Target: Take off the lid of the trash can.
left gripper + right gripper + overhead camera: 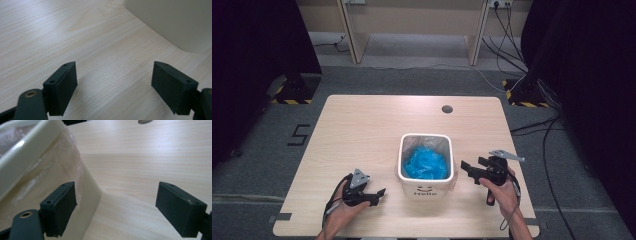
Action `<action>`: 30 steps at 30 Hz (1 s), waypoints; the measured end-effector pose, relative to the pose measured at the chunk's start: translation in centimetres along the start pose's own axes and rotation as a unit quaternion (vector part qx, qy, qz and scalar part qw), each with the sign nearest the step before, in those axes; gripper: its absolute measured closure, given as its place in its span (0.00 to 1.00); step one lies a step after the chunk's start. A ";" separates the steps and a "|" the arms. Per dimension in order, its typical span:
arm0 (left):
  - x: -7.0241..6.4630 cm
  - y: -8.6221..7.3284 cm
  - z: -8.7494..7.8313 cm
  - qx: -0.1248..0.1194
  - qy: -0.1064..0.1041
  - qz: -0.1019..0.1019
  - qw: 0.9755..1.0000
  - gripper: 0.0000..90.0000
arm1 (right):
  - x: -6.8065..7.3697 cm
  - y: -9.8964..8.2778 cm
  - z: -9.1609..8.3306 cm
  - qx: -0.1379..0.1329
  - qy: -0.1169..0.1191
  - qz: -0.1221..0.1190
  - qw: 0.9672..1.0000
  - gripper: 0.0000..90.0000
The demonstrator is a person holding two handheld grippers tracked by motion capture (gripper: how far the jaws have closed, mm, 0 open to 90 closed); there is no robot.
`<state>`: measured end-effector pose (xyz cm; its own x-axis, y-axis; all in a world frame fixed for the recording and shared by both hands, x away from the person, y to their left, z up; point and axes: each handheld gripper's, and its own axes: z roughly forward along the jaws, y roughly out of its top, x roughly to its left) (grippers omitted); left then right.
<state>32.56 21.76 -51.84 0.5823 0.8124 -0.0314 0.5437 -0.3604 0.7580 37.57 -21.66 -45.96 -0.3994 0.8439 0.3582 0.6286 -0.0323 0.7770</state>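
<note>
both claws gaping wide, gripping nothing: left gripper [379,194] low on the table [362,125], right gripper [468,169] just beside the bin. sitting mid-table, white bin [426,189], clear liner [71,152] draped over its rim, blue wad [426,162] inside. looks like the approach step, nothing grabbed yet. next up, probably: closing in on the liner edge from both sides and pinching that thin film cleanly.
</note>
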 end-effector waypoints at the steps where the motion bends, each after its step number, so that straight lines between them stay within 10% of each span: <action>1: 0.0 0.0 0.0 0.002 0.000 0.001 1.000 0.22 | 0.1 0.2 -0.1 -0.002 0.000 -0.002 1.000 0.19; 30: 0.2 -0.4 0.2 0.009 0.009 -0.003 1.000 0.16 | 3.9 5.9 0.2 -0.038 0.023 -0.051 0.998 0.24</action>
<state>32.61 21.92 -52.29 0.5688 0.8221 -0.0239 0.5577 -0.3642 0.7459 39.88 -18.43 -40.12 -0.4902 0.8195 0.2969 0.5317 0.0112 0.8468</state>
